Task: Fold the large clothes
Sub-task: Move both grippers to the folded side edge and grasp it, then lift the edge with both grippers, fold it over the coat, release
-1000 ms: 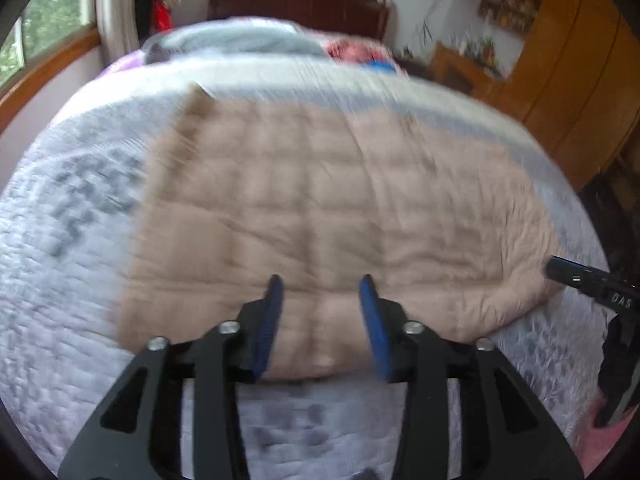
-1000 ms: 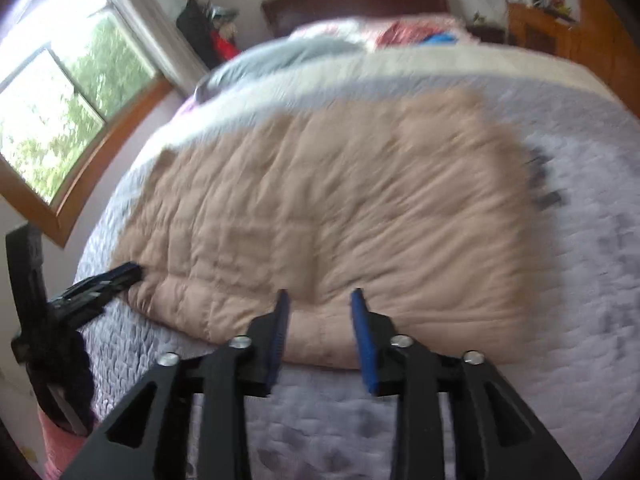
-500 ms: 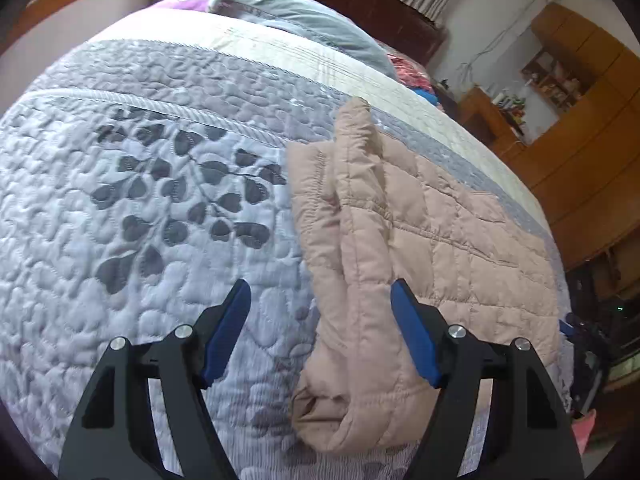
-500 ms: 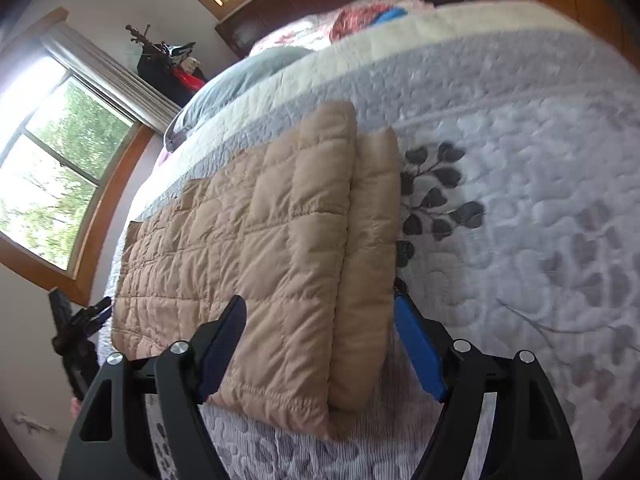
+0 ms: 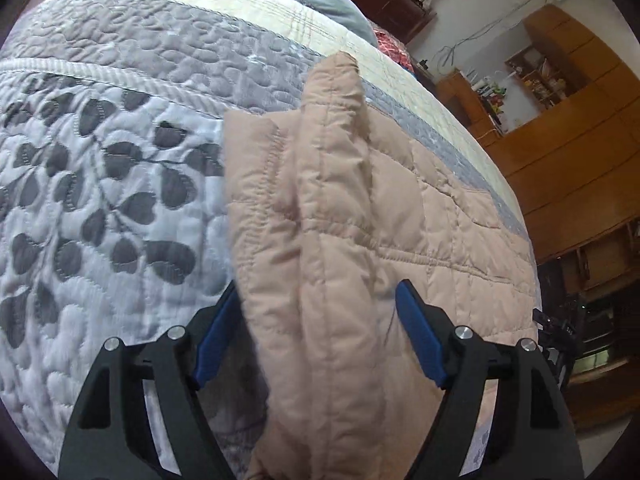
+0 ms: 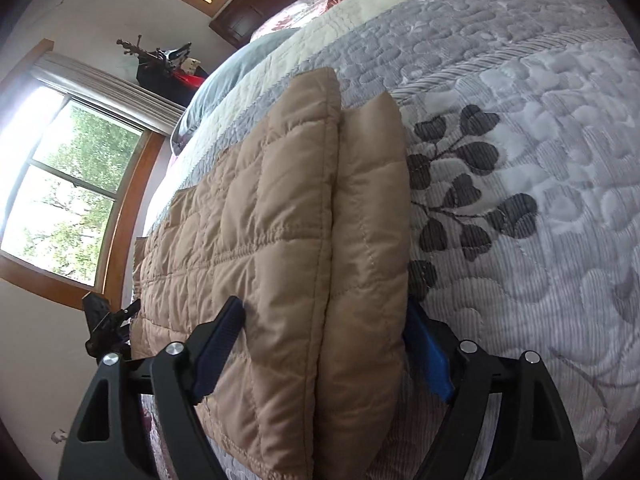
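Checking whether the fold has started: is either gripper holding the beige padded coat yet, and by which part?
Neither. The left gripper and right gripper stand open, straddling opposite side edges of the coat, jaws just opening.

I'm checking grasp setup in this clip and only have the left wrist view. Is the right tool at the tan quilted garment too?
Observer: Yes. The right tool straddles the other end of the folded tan quilted garment. Its jaws have just been opening and stand wide, with the padded edge between them, not clamped.
Operator: How does that end lie?
Observer: In two layers side by side. A plain puffy roll runs along the right of the quilted panel, on the leaf-patterned bedspread.
Operator: What's beyond the garment on that side?
Observer: A wood-framed window with trees outside.
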Motion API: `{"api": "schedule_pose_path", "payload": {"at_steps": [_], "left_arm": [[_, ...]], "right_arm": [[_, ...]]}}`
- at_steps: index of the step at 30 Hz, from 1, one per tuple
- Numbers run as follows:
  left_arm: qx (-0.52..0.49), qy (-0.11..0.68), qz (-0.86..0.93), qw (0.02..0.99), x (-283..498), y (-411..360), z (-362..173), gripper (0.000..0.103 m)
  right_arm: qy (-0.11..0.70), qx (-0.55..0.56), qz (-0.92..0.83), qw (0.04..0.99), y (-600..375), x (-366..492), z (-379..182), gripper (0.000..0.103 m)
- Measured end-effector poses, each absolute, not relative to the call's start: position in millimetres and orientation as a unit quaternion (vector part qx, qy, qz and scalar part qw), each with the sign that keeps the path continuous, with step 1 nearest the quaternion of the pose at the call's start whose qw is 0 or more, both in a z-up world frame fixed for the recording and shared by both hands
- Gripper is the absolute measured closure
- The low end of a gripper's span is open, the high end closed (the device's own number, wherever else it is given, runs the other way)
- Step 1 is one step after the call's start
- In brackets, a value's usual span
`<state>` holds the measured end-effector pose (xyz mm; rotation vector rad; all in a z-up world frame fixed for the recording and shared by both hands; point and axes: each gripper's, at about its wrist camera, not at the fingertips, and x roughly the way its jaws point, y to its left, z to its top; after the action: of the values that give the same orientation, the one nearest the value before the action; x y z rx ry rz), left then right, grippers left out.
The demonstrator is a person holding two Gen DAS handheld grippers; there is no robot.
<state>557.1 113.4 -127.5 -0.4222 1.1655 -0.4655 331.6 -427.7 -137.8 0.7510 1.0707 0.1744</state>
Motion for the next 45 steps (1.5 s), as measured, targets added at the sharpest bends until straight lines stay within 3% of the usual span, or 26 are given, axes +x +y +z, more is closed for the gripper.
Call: {"api": "schedule_pose_path", "payload": {"at_steps": [5, 8, 9, 10, 12, 15, 21, 33, 37, 45], "left_arm": [[-0.184, 0.549, -0.218, 0.786, 563.8, 81.3, -131.4, 0.027], [-0.165, 0.54, -0.19, 0.803, 560.2, 66.9, -129.9, 0.026], [-0.163, 0.538, -0.183, 0.807, 559.2, 63.1, -129.3, 0.036], [-0.167, 0.537, -0.184, 0.806, 557.4, 60.4, -128.7, 0.051], [-0.188, 0.537, -0.188, 0.801, 554.6, 58.5, -126.0, 0.068], [-0.213, 0.518, -0.189, 0.807, 546.8, 57.2, -112.8, 0.084], [-0.22, 0.479, -0.22, 0.821, 520.4, 54.2, -67.6, 0.09], [-0.195, 0.427, -0.256, 0.845, 402.8, 115.3, 4.7, 0.09], [-0.193, 0.433, -0.255, 0.843, 367.2, 135.5, -2.9, 0.09], [-0.176, 0.468, -0.223, 0.837, 346.6, 145.5, -72.7, 0.088]], "right_arm": [[0.5, 0.331, 0.081, 0.797, -415.4, 346.4, -136.5, 0.022], [0.499, 0.308, 0.075, 0.807, -402.8, 350.8, -135.3, 0.041], [0.499, 0.308, 0.078, 0.806, -400.4, 349.9, -134.9, 0.055], [0.496, 0.319, 0.09, 0.802, -399.1, 349.2, -134.8, 0.061], [0.49, 0.331, 0.099, 0.8, -398.0, 347.3, -132.7, 0.077], [0.476, 0.332, 0.111, 0.807, -395.7, 339.3, -118.7, 0.085], [0.451, 0.32, 0.132, 0.822, -386.6, 313.2, -80.3, 0.088], [0.42, 0.278, 0.186, 0.844, -348.0, 205.3, -12.7, 0.088], [0.427, 0.263, 0.192, 0.844, -329.9, 175.5, -16.4, 0.088], [0.461, 0.281, 0.171, 0.824, -325.4, 162.6, -70.4, 0.087]]}}
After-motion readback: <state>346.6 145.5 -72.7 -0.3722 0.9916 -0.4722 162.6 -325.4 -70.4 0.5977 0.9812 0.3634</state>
